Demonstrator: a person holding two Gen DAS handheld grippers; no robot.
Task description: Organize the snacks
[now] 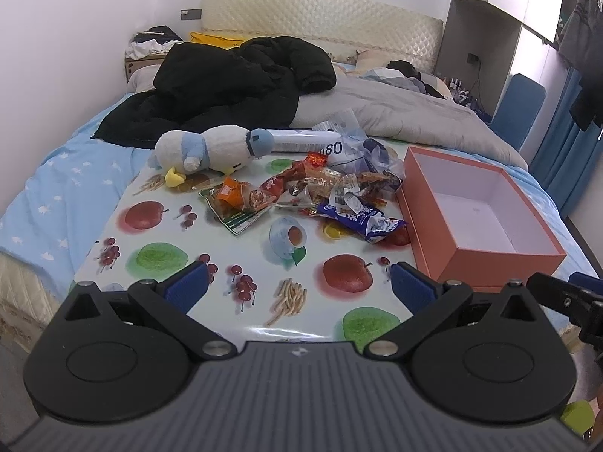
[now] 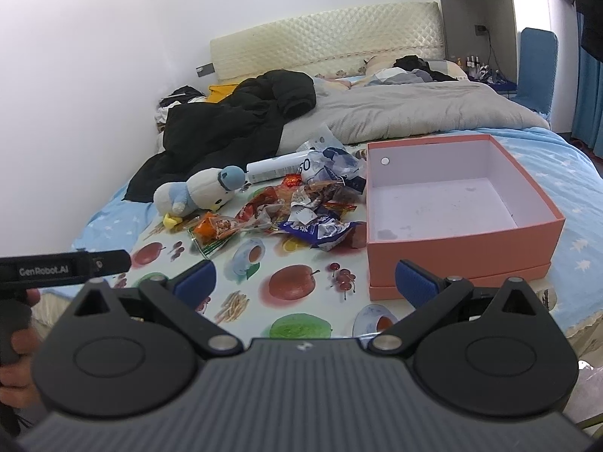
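A heap of snack packets (image 1: 312,188) (image 2: 294,207) lies on a fruit-print cloth (image 1: 211,293) (image 2: 301,324) spread on the bed. A blue-and-white packet (image 1: 358,220) (image 2: 320,231) lies at the heap's near right, an orange one (image 1: 233,194) (image 2: 215,226) at its left. Right of the heap stands an empty pink box (image 1: 501,260) (image 2: 452,256) with a white inside. My left gripper (image 1: 299,282) hangs open over the cloth's near edge, short of the heap. My right gripper (image 2: 305,278) is open too, its right finger in front of the box's near wall. Neither holds anything.
A white-and-blue plush toy (image 1: 203,150) (image 2: 196,192) and a white tube (image 1: 301,141) (image 2: 275,167) lie behind the heap. Further back are a black jacket (image 1: 226,83) (image 2: 233,120) and a grey quilt (image 1: 395,113) (image 2: 414,113). A blue chair (image 1: 516,109) (image 2: 535,71) stands right of the bed.
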